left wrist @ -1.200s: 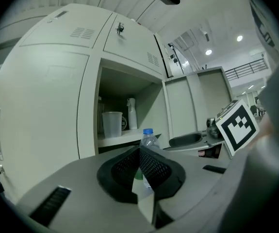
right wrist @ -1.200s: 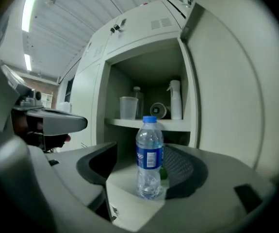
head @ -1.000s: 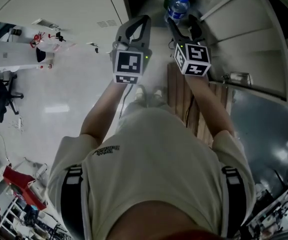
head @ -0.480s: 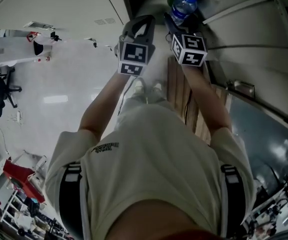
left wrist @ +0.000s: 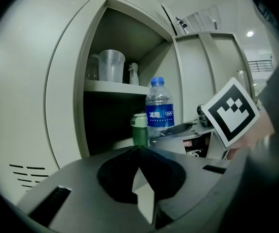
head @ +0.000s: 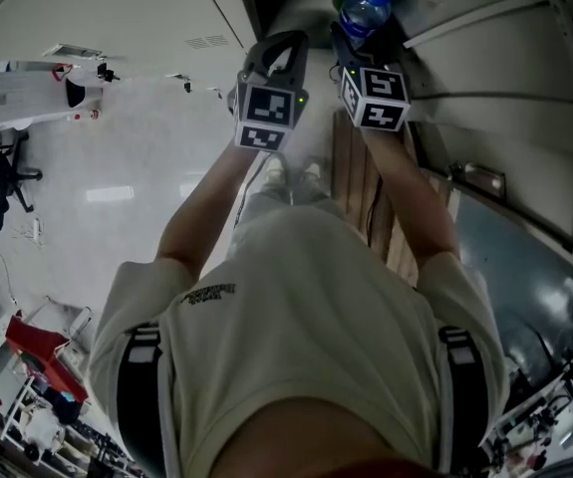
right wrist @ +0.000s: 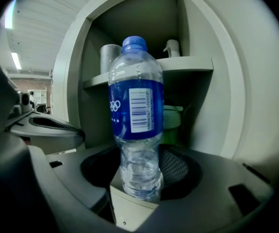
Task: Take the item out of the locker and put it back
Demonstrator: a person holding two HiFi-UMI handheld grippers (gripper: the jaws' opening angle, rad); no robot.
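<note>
Open locker (left wrist: 66, 106), below its shelf (left wrist: 115, 87): bottle (right wrist: 137, 110) stands upright at the near edge, cap up, long axis vertical. My right gripper (right wrist: 138, 188) has just been closing and clamps the bottle's base. My left gripper (left wrist: 139, 152), to the left, is closed and empty.

The bottle (right wrist: 135, 106) hides half the green container (right wrist: 173, 119).

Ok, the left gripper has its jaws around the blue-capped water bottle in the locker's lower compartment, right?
Wrong gripper. The right gripper view shows the water bottle between the jaws of the right gripper, which have just been closing on it; the left gripper holds nothing. The bottle does stand in the lower compartment, below the shelf.
</note>
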